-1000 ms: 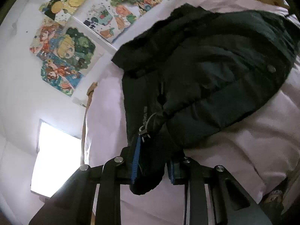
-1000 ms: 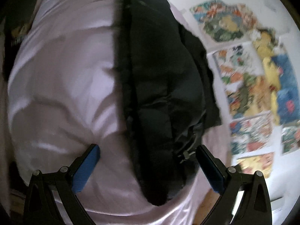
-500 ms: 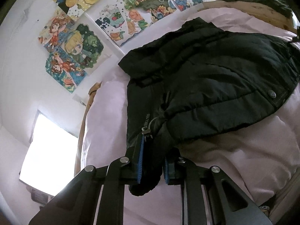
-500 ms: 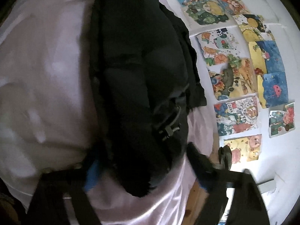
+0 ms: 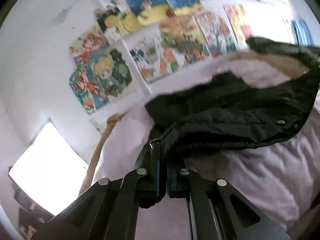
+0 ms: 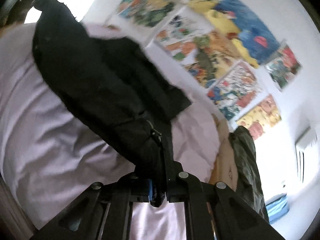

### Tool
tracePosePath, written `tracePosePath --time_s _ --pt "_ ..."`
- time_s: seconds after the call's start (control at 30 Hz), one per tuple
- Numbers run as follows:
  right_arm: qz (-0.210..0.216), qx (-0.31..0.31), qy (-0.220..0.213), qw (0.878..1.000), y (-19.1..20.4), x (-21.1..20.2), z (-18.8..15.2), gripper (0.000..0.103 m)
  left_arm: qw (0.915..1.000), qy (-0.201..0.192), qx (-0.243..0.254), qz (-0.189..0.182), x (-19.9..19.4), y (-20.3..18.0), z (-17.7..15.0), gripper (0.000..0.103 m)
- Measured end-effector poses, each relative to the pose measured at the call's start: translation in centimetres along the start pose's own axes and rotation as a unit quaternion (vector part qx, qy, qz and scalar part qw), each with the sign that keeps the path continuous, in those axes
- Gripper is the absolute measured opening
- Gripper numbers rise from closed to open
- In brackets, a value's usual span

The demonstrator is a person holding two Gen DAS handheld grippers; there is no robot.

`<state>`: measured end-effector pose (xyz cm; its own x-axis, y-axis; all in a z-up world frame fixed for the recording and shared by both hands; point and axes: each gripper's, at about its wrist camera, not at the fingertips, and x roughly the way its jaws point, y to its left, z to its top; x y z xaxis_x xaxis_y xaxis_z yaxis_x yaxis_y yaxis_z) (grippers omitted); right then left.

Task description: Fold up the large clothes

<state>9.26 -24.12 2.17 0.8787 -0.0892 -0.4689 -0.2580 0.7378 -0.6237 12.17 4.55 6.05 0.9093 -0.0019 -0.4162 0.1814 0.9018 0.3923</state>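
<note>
A black padded jacket [image 5: 230, 120] lies on a bed with a pale pink sheet [image 5: 250, 180]. My left gripper [image 5: 163, 180] is shut on the jacket's hem beside the zipper pull [image 5: 154, 145], and that corner is lifted off the sheet. In the right wrist view the same jacket [image 6: 104, 84] stretches away to the upper left. My right gripper [image 6: 160, 188] is shut on its other hem corner, with dark fabric bunched between the blue pads. A cord toggle [image 6: 157, 135] hangs just beyond the fingers.
Colourful posters [image 5: 152, 46] cover the white wall behind the bed. A bright window [image 5: 46, 172] is at the left. A wooden bed frame [image 5: 104, 138] edges the mattress. A dark green garment [image 6: 246, 166] hangs over the wooden bed end [image 6: 224, 168].
Both grippers closed on the jacket's hem and rose, lifting it off the sheet. The right one went from wide open to shut. Both views rolled and show more wall.
</note>
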Motion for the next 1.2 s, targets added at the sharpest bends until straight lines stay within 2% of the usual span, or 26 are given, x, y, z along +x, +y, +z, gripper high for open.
tracePosePath --time_s 0.23,0.3,0.4,0.57,0.8,1.1,1.2 --pt "-0.024 0.058 -0.051 0.997 -2.4 -4.7 1.2 0.007 0.9975 -0.054 -0.044 -0.009 -3.6 1.5 1.7 0.003" --pt "-0.025 0.075 -0.06 0.995 -2.9 -5.6 1.6 0.007 0.9967 -0.058 -0.056 -0.013 -4.2 2.0 2.1 0.003" --pt "-0.021 0.09 -0.059 0.994 -3.7 -5.3 2.1 0.007 0.9964 -0.045 -0.07 -0.018 -4.0 2.3 2.4 0.003" --pt "-0.026 0.083 -0.046 0.995 -3.2 -3.9 3.2 0.008 0.9976 -0.025 -0.062 -0.019 -2.6 2.1 2.5 0.003" --pt "-0.039 0.089 -0.035 0.995 -3.2 -3.1 4.6 0.008 0.9968 -0.015 -0.078 -0.011 -1.1 2.2 3.7 0.003" --pt "-0.026 0.148 -0.016 0.988 -6.9 -1.2 6.9 0.008 0.9926 -0.004 -0.121 0.015 0.5 2.8 7.7 0.003" --pt "-0.013 0.165 0.003 0.986 -8.2 -0.2 7.9 0.008 0.9927 0.002 -0.116 0.031 1.0 2.5 8.4 0.003"
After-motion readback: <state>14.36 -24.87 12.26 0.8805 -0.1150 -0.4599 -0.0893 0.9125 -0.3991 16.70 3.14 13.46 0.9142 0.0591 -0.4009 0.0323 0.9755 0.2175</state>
